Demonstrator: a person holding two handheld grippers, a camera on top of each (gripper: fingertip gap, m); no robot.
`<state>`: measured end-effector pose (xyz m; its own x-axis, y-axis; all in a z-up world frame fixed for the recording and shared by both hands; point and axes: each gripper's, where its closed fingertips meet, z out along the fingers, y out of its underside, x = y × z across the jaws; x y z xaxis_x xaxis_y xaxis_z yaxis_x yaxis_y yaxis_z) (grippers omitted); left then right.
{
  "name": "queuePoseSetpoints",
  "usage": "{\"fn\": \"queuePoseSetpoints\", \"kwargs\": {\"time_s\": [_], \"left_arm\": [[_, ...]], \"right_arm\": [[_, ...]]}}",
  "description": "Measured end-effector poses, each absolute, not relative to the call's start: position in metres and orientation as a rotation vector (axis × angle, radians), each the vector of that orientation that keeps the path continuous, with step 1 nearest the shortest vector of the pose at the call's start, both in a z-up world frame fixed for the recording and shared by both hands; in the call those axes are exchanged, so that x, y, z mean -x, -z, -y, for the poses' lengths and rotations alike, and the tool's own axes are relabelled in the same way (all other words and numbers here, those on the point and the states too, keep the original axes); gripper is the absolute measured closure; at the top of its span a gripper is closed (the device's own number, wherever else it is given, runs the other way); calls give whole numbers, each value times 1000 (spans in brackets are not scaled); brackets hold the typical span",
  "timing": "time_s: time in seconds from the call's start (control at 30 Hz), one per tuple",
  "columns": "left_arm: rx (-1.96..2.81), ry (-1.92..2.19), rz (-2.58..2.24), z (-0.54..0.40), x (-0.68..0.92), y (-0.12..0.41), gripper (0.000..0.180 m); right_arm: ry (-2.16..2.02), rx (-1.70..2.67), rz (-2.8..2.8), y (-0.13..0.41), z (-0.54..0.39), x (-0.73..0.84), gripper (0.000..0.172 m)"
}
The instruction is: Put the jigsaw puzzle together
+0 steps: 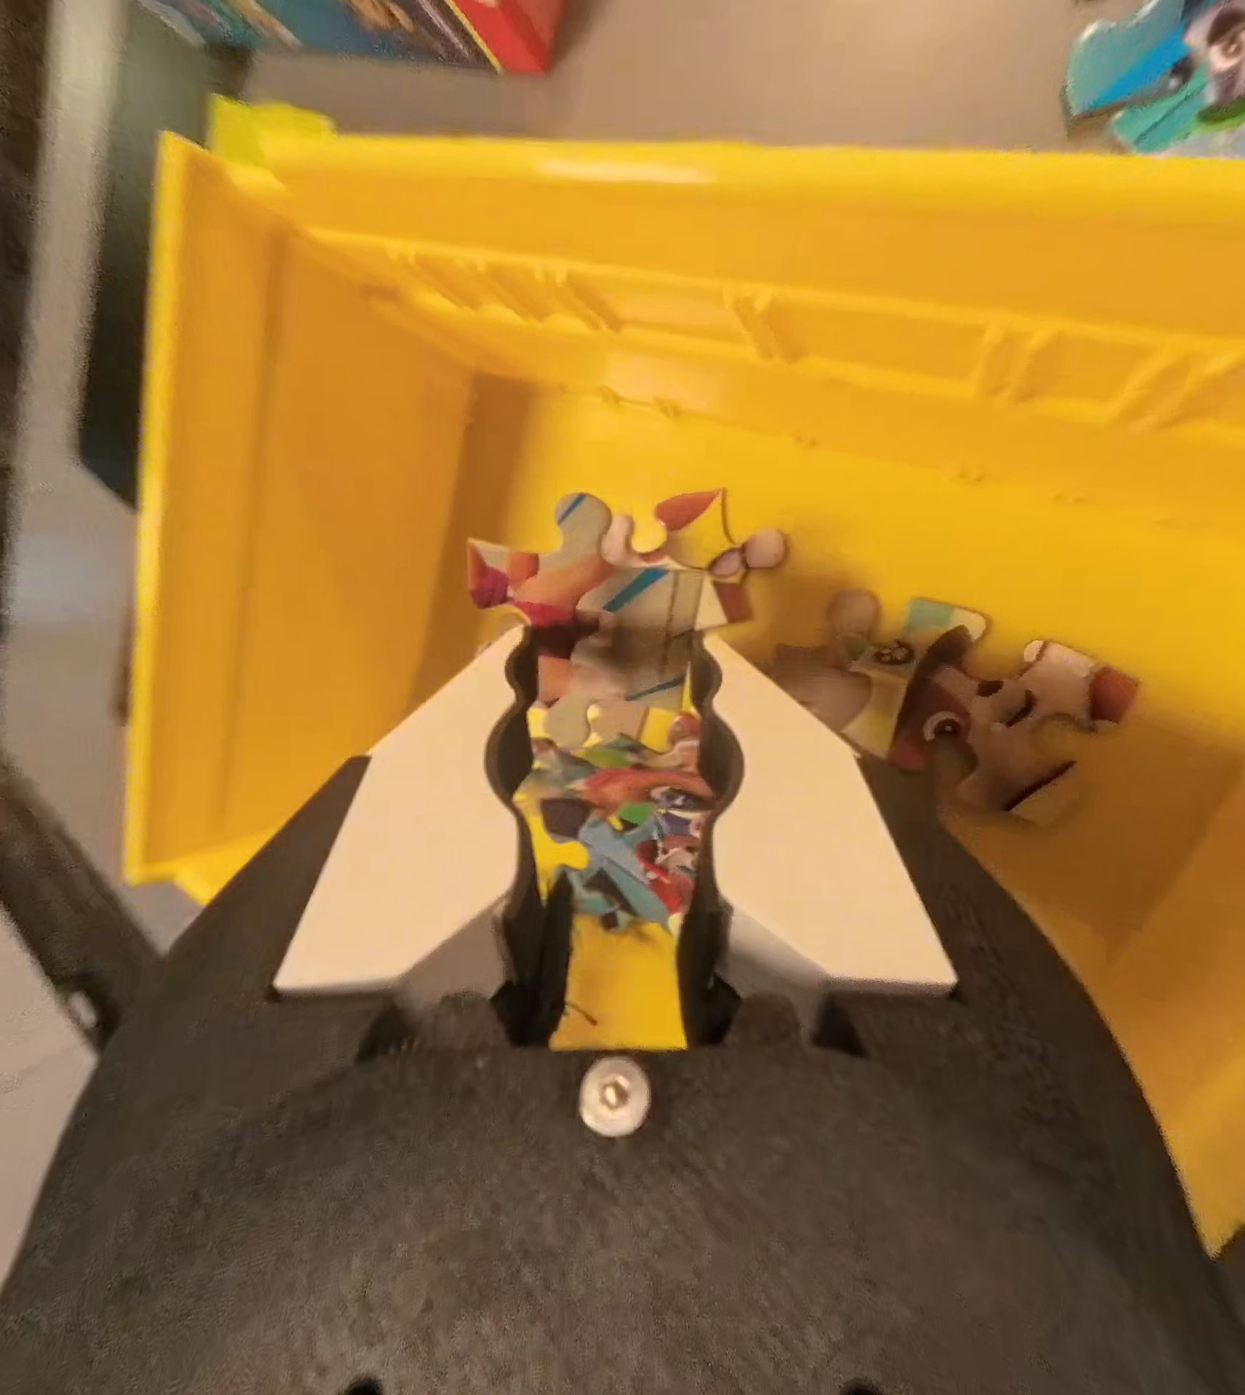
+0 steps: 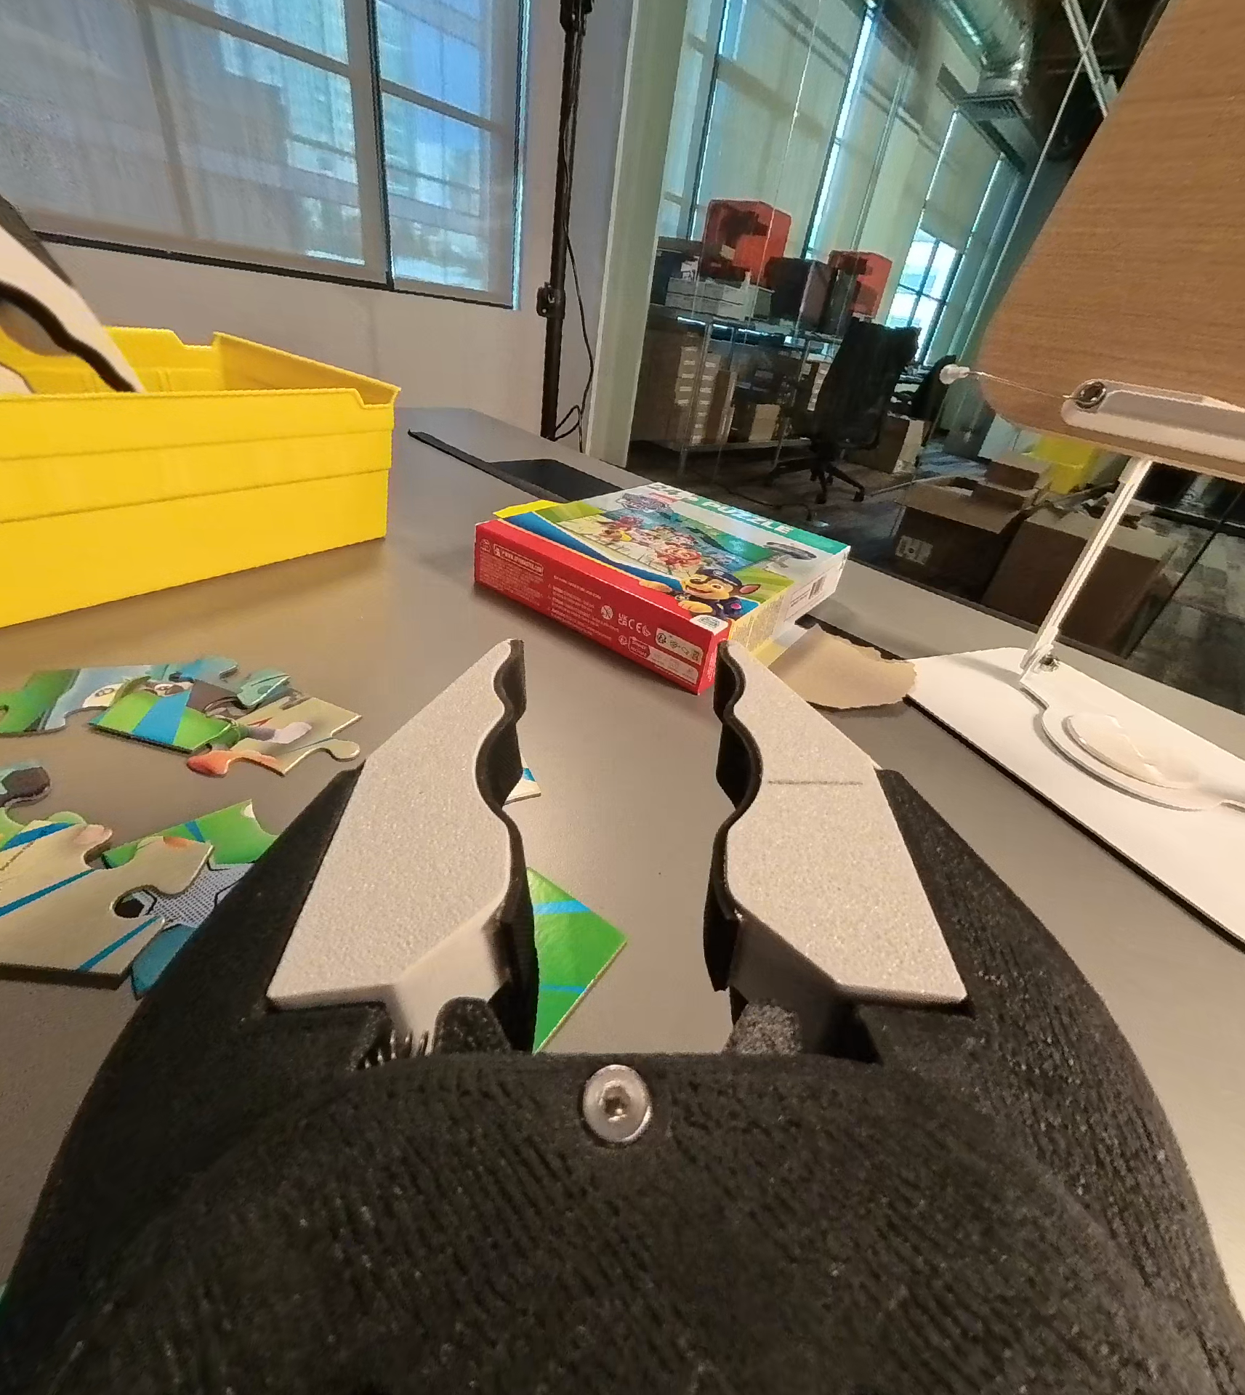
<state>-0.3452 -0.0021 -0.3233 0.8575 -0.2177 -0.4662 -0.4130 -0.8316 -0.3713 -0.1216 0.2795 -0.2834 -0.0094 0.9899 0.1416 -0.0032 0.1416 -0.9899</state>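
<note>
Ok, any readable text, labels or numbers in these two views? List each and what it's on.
I don't quote writing, so here is where it stands.
Puzzle box, lid: large title print, legible.
Its red side: small print and marks, mostly too small to read.
Its end: barcode label, too small.
Nearest puzzle piece: a tiny printed line, unreadable.
Left wrist view: blurred, nothing legible.

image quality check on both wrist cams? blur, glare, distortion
Left wrist view: motion blur throughout; the yellow bin and the puzzle pieces inside it are smeared, warm yellow cast, a glare streak on the bin rim. Right wrist view: sharp; the puzzle box and table are crisp under soft daylight from the windows, with wide-angle bending at the edges.
</note>
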Motion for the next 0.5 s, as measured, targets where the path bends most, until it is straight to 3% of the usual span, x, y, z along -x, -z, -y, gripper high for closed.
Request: {"fn": "queuePoseSetpoints", "kwargs": {"time_s": [0.03, 0.07, 0.27, 0.37, 0.5], "left_arm": [[2513, -628, -468, 2, 344, 313, 154], [2437, -713, -466, 1, 344, 298, 180], [2325, -767, -457, 1, 324, 266, 180], [2416, -777, -400, 2, 338, 277, 164], [2550, -433, 141, -12, 368, 308, 136]], "right_arm": [[-1112, 1098, 1277, 283, -280, 121, 123], [-1110, 1098, 1277, 283, -280, 122, 123], [-1095, 1094, 1280, 284, -278, 122, 122], [-1109, 1101, 1271, 283, -277, 121, 122], [-1111, 1101, 1271, 283, -276, 121, 122]]}}
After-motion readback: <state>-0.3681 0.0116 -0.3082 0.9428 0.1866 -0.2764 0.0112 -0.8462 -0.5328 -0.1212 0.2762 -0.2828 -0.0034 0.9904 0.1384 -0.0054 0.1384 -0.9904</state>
